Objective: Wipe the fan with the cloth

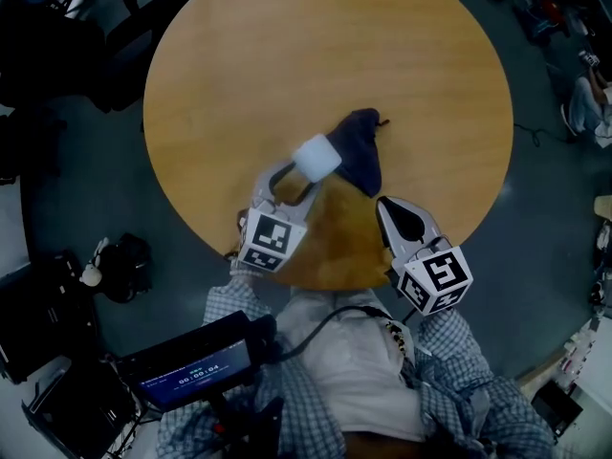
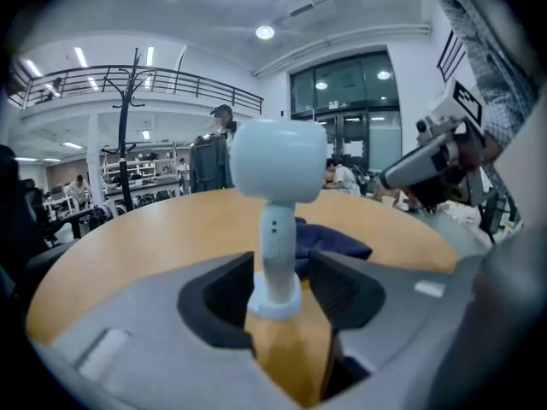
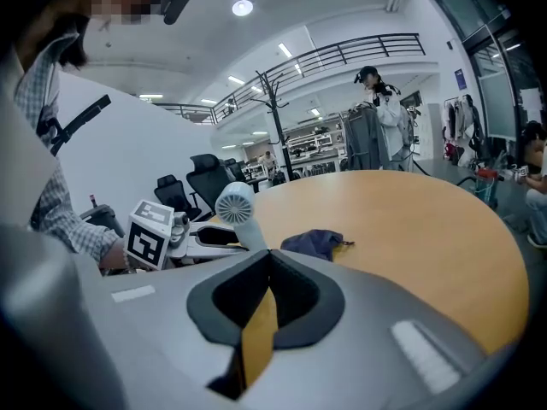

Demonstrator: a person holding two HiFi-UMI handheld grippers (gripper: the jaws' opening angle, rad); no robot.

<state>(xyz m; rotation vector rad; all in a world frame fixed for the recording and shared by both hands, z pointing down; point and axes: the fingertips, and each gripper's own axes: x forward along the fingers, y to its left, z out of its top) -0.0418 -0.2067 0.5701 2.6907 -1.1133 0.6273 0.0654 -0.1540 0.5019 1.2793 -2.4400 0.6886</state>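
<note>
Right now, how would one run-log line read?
left claw: open around standing fan | right claw: shut, empty | cloth: on table, untouched

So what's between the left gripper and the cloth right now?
The white fan stands upright between the left gripper's open jaws, with the dark cloth just behind it, as the left gripper view shows.
</note>
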